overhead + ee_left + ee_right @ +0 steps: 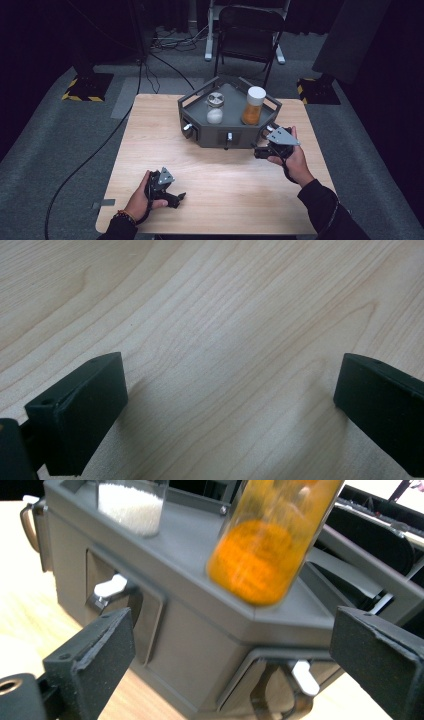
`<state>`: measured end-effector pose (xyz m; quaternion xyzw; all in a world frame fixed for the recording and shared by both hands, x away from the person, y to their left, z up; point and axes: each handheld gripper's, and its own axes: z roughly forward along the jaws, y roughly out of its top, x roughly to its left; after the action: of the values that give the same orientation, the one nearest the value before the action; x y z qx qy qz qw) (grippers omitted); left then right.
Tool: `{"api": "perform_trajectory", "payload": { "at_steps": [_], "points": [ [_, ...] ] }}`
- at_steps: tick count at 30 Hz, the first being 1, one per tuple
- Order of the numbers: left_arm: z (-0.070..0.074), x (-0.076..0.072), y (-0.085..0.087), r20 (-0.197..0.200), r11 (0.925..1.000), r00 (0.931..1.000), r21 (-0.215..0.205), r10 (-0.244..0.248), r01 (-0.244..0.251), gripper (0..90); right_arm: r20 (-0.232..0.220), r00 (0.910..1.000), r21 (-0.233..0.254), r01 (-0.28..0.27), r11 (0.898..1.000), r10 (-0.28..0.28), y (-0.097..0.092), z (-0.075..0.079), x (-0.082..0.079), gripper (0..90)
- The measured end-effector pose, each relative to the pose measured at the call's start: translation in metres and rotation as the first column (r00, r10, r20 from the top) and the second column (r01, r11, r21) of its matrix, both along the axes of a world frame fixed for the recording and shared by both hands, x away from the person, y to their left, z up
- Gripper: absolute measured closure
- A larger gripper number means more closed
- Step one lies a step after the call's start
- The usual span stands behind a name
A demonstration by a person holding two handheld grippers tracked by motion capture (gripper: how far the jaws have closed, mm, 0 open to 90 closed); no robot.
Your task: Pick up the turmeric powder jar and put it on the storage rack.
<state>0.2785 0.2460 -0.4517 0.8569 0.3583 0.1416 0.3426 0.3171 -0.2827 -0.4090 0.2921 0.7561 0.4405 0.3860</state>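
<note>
Right gripper view, orange jar (260, 555) above open right claw (235, 655), untouched

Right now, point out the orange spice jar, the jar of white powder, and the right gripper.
orange spice jar (253, 106), high view, orange-filled body.
jar of white powder (215, 115), high view, white contents.
right gripper (232, 652), right gripper view, midway between fingers.

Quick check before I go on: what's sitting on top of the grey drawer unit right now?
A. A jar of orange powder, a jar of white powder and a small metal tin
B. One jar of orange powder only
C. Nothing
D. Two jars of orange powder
A: the high view shows the orange jar, the white jar and a small metal tin standing on the grey drawer unit.
</note>
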Motion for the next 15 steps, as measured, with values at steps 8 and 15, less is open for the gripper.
{"api": "perform_trajectory", "payload": {
  "at_steps": [8, 15],
  "points": [
    [0.000, 0.000, 0.000, 0.000, 1.0000, 1.0000, 0.000, 0.000, 0.000, 0.2, -0.016, 0.9997, -0.018, -0.020, 1.000, 0.020, -0.003, -0.012, -0.010, 3.9],
    [0.000, 0.000, 0.000, 0.000, 1.0000, 1.0000, 0.000, 0.000, 0.000, 0.2, -0.057, 0.9979, -0.022, -0.031, 0.999, 0.030, -0.010, -0.025, -0.015, 3.3]
  ]
}}
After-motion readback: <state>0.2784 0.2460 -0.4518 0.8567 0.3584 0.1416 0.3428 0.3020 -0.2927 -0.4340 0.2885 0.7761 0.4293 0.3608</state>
